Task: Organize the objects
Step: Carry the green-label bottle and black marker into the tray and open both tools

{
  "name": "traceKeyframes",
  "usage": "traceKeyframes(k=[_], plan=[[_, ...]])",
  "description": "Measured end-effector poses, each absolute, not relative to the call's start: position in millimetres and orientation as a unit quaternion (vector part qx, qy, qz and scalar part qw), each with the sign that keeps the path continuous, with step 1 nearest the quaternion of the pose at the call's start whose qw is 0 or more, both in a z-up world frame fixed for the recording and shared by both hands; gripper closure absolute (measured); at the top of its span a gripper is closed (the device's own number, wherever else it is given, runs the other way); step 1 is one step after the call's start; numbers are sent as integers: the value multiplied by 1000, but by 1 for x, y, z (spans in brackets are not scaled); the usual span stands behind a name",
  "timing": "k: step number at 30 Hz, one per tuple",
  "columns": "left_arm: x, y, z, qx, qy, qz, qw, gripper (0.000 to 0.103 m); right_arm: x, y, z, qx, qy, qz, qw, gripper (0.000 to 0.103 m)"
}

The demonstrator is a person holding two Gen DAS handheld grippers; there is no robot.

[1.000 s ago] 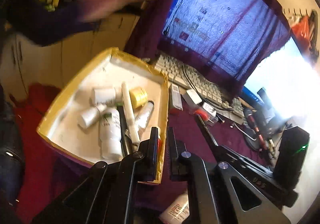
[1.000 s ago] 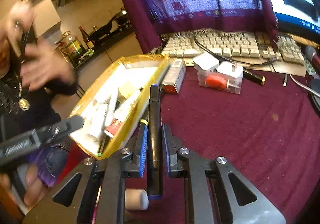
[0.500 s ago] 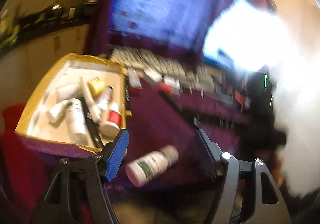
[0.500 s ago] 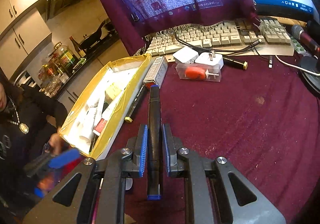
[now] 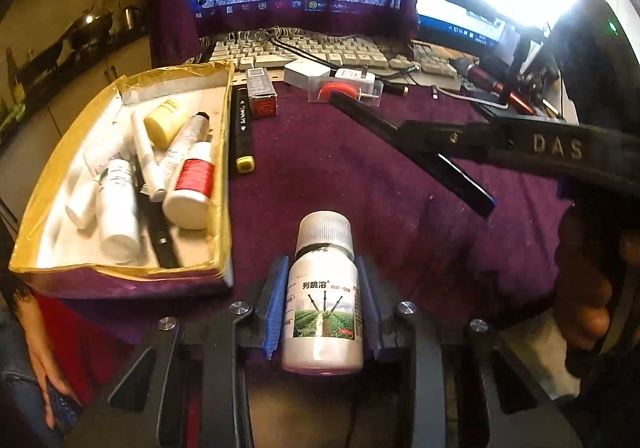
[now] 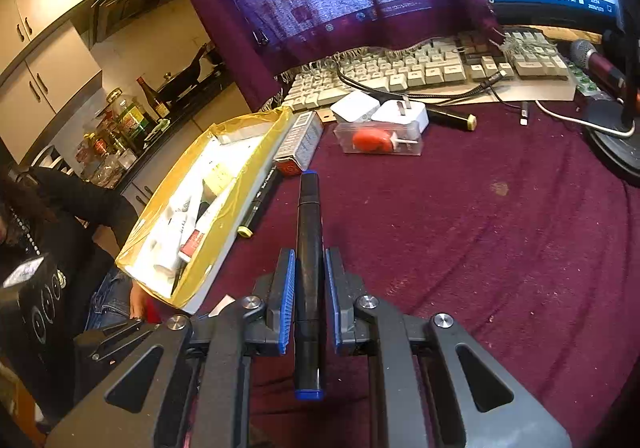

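My left gripper (image 5: 322, 280) is shut on a white bottle (image 5: 323, 304) with a grey cap and a green label, held just above the purple tablecloth near its front edge. A yellow-rimmed box (image 5: 226, 152) to the left holds several white bottles and pens. My right gripper (image 6: 309, 276) is shut on a black marker (image 6: 309, 248) with blue ends; it also shows in the left wrist view (image 5: 460, 176) at the right. The box shows in the right wrist view (image 6: 240, 204) to the left of the marker.
A black marker with a yellow end (image 5: 242, 132) lies beside the box. A small red-ended carton (image 5: 261, 92), white chargers (image 5: 304, 73) and a clear case with a red item (image 6: 376, 140) lie before the keyboard (image 6: 420, 72). A microphone stand (image 6: 612, 144) is at right.
My left gripper swung down from over the box, opened wide around the lying white bottle and has closed on it. The right gripper kept its marker and drew back slightly.
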State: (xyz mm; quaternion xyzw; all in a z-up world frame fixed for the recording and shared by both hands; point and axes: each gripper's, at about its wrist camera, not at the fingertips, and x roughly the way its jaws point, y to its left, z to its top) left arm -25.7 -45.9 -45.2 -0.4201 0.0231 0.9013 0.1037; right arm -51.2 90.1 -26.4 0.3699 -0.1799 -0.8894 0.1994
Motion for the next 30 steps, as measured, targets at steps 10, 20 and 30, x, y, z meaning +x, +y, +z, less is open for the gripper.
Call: traceKeyframes(k=[10, 20, 30], plan=[[-32, -86, 20, -335, -113, 933, 59, 74, -54, 42, -3, 349, -152, -890, 250, 90], [-71, -159, 19, -353, -189, 915, -47, 74, -102, -37, -4, 365, -118, -879, 283, 90], [-70, -183, -10, -364, -209, 903, -89, 73, -114, -57, -20, 376, -109, -876, 280, 88]])
